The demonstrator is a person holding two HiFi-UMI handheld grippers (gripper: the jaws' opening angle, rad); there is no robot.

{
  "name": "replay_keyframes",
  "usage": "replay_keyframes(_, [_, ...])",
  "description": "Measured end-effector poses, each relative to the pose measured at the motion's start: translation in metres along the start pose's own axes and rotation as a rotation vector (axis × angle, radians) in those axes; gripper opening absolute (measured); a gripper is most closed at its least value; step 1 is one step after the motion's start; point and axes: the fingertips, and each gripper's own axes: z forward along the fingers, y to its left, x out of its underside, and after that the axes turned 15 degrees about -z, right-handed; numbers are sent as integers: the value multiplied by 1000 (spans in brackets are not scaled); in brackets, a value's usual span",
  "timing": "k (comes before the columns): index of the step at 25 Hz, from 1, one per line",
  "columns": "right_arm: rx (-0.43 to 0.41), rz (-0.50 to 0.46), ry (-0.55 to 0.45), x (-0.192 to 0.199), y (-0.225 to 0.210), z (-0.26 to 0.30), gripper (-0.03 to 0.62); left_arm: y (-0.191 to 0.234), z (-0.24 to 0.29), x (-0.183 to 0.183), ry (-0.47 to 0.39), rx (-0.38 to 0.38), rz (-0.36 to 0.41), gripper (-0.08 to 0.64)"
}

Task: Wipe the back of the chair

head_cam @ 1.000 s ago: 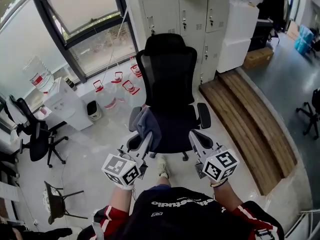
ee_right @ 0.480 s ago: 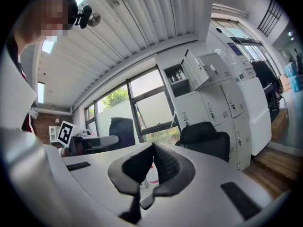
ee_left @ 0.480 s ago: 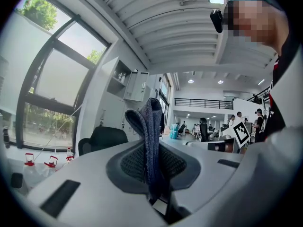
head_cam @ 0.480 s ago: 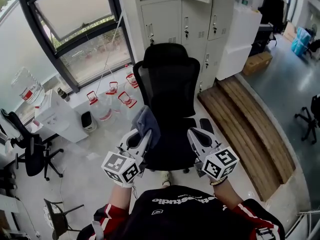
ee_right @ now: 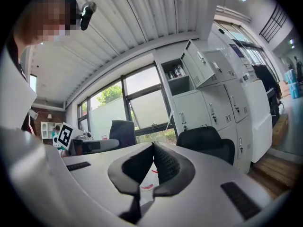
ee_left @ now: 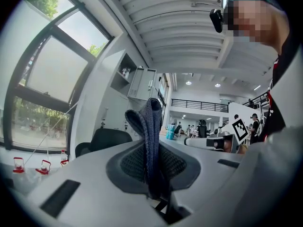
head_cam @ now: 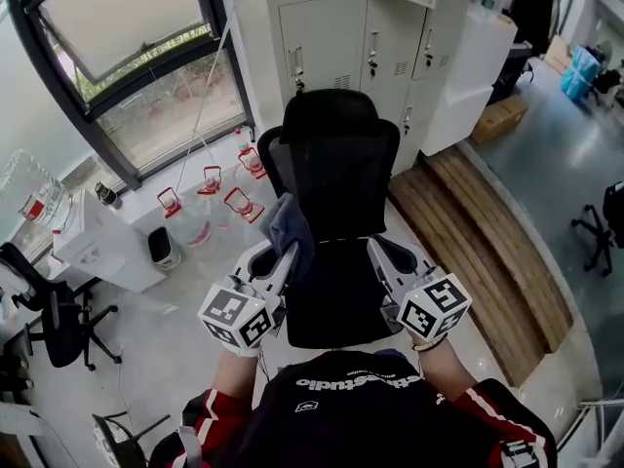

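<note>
The black office chair stands in front of me, its mesh back [head_cam: 341,178] facing me above the seat [head_cam: 331,295]. My left gripper [head_cam: 288,252] is over the seat's left side, beside the left armrest, and is shut on a blue-grey cloth [head_cam: 291,224]. In the left gripper view the cloth [ee_left: 150,115] stands folded up out of the left gripper [ee_left: 152,148], with the chair [ee_left: 106,138] beyond at the left. My right gripper [head_cam: 378,250] is level with it over the seat's right side. In its own view the right gripper [ee_right: 153,146] is shut with nothing in it.
White lockers [head_cam: 370,27] stand right behind the chair. Red-capped water jugs [head_cam: 210,188] sit on the floor at the left under the window. A wooden platform [head_cam: 487,232] runs along the right. Another black chair [head_cam: 49,310] and a white cabinet [head_cam: 97,247] are at the far left.
I have come closer to the chair. Both grippers have moved forward over its seat, the left one still holding the cloth. The foot seen below the seat is now hidden.
</note>
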Motion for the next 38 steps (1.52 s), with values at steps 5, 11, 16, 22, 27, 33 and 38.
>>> replay_keyframes(5, [25, 6, 43, 8, -12, 22, 9, 26, 20, -3, 15, 26, -48, 58])
replay_keyframes(11, [45, 13, 54, 14, -33, 39, 9, 40, 44, 1, 39, 42, -60, 58])
replay_keyframes(16, [60, 22, 43, 18, -59, 50, 9, 46, 78, 3, 65, 64, -47, 58])
replay_keyframes(22, [116, 42, 41, 26, -115, 50, 9, 39, 140, 10, 107, 114, -40, 58])
replay_keyframes(27, [164, 29, 41, 31, -165, 48, 9, 33, 201, 18, 129, 174, -57, 58])
replay_keyframes(33, [215, 48, 59, 43, -216, 37, 9, 31, 277, 45, 184, 232, -24, 58])
replay_keyframes(38, [250, 64, 86, 56, -248, 28, 9, 50, 345, 78, 244, 268, 3, 58])
